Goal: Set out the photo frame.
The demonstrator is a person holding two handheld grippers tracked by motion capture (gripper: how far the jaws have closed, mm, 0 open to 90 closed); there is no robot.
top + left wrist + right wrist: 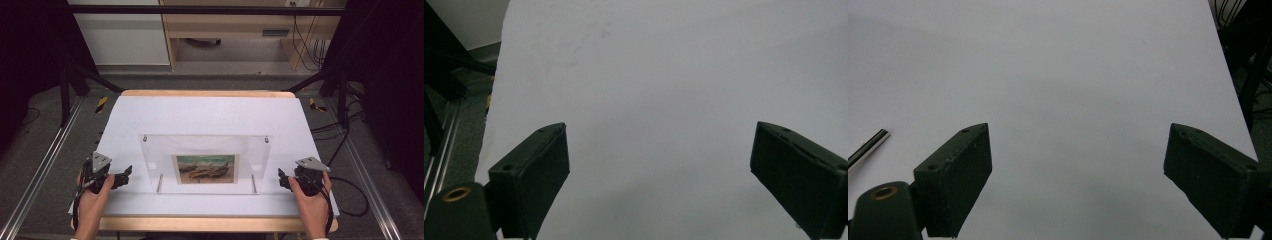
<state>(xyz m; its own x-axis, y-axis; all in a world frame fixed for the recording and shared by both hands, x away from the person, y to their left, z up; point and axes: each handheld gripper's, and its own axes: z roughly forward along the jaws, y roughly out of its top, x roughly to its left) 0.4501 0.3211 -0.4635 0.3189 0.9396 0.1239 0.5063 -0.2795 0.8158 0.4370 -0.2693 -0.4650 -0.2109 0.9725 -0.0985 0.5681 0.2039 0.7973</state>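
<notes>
In the high view, a clear acrylic picture frame [205,162] lies in the lower middle of the picture, on the white sheet [210,112] that covers the bench [205,93]. It holds a small painting of boats [205,168], and it has metal studs at its far corners and two metal rods [159,183] at its near side, probably the legs that keep it leaning when it stands. The left claw [125,175] is at the lower left and the right claw [281,178] at the lower right, each held in a hand just outside one side of the frame and apart from it; I judge this symmetric placing prepares a lift with both hands. In the left gripper view, the two black jaws stand wide apart at the bottom corners with nothing between them, above bare white sheet [664,90]. In the right gripper view, the jaws [1075,185] are also spread wide and empty, and the end of one metal rod [868,148] comes in at the left edge. I can read no brand, label or writing anywhere; the painting is too small to show a signature.
</notes>
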